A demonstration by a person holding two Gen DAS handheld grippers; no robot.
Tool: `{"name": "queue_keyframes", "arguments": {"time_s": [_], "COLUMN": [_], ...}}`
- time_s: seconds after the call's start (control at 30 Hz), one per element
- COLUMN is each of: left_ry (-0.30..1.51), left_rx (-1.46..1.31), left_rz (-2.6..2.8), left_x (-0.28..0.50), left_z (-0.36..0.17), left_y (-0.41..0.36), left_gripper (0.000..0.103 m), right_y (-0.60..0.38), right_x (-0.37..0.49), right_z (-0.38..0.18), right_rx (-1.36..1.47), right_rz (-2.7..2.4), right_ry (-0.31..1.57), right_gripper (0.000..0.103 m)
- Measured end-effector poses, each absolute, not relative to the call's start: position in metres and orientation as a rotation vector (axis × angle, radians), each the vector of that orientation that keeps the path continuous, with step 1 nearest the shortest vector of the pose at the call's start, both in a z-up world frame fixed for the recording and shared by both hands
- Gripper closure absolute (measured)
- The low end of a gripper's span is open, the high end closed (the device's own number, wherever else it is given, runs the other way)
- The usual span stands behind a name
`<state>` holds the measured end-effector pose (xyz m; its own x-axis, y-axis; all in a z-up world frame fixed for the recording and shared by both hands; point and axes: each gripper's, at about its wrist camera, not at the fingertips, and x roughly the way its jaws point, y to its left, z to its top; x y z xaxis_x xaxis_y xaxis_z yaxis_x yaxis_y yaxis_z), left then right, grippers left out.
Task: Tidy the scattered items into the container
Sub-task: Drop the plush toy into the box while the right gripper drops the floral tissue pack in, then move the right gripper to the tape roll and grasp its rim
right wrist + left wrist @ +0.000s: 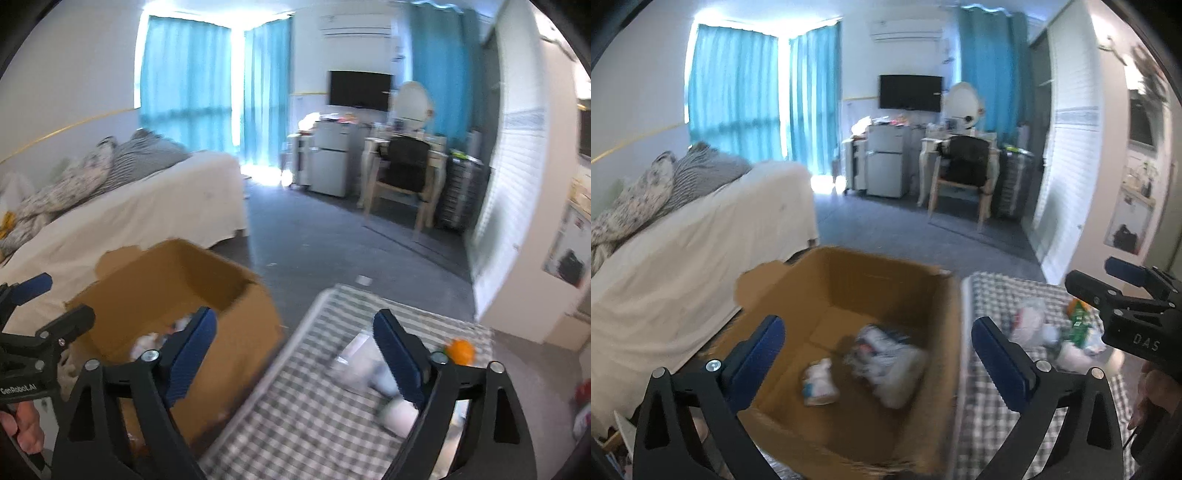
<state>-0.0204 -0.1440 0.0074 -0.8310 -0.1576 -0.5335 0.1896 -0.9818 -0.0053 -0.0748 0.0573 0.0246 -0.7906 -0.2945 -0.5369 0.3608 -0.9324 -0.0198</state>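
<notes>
checked cloth (pixel 993 295) | brown cardboard box (pixel 849 280), open, torn flap

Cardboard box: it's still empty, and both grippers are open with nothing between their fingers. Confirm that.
Not empty. The left wrist view shows the cardboard box already holds a small white packet and a crumpled white bag. The rest stands: left gripper and right gripper are open, holding nothing.
</notes>
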Motion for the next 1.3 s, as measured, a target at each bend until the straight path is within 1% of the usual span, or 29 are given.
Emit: {"name": "queue_keyframes", "arguments": {"time_s": [0.07,0.13,0.27,0.6,0.73,0.87,1.13,1.2,1.23,1.3], "left_ry": [0.075,0.074,0.063,0.011,-0.02,-0.059,-0.076,-0.076,-0.079,-0.085], "left_rx": [0.827,0.832,0.834,0.836,0.845,0.86,0.918,0.928,0.933,0.949], "left_rz": [-2.862,-2.88,-2.912,-2.944,-2.957,-2.962,-2.958,-2.959,-2.957,-2.953], "left_x": [-0.024,-0.025,-0.027,-0.026,-0.03,-0.033,-0.04,-0.043,-0.046,-0.051], "left_z": [0.01,0.012,0.017,0.019,0.02,0.015,-0.005,-0.008,-0.011,-0.017], "left_y": [-0.127,-0.111,-0.081,-0.028,-0.013,0.001,0.011,0.012,0.013,0.014], "left_gripper": [0.0,0.0,0.0,0.0,0.0,0.0,0.0,0.0,0.0,0.0], "right_y": [0.082,0.105,0.142,0.199,0.216,0.227,0.217,0.214,0.213,0.214], "right_x": [-0.07,-0.066,-0.055,-0.033,-0.031,-0.035,-0.049,-0.054,-0.058,-0.067], "right_z": [0.029,0.033,0.041,0.048,0.038,0.013,-0.038,-0.052,-0.058,-0.073], "right_rx": [0.782,0.796,0.835,0.843,0.876,0.951,1.085,1.119,1.141,1.192], "right_rz": [-2.727,-2.776,-2.838,-2.923,-2.945,-2.929,-2.823,-2.798,-2.787,-2.767], "right_ry": [0.145,0.125,0.104,0.068,0.02,-0.039,-0.058,-0.055,-0.057,-0.076], "right_gripper": [0.004,0.0,0.0,0.0,0.0,0.0,0.0,0.002,0.005,0.016]}}
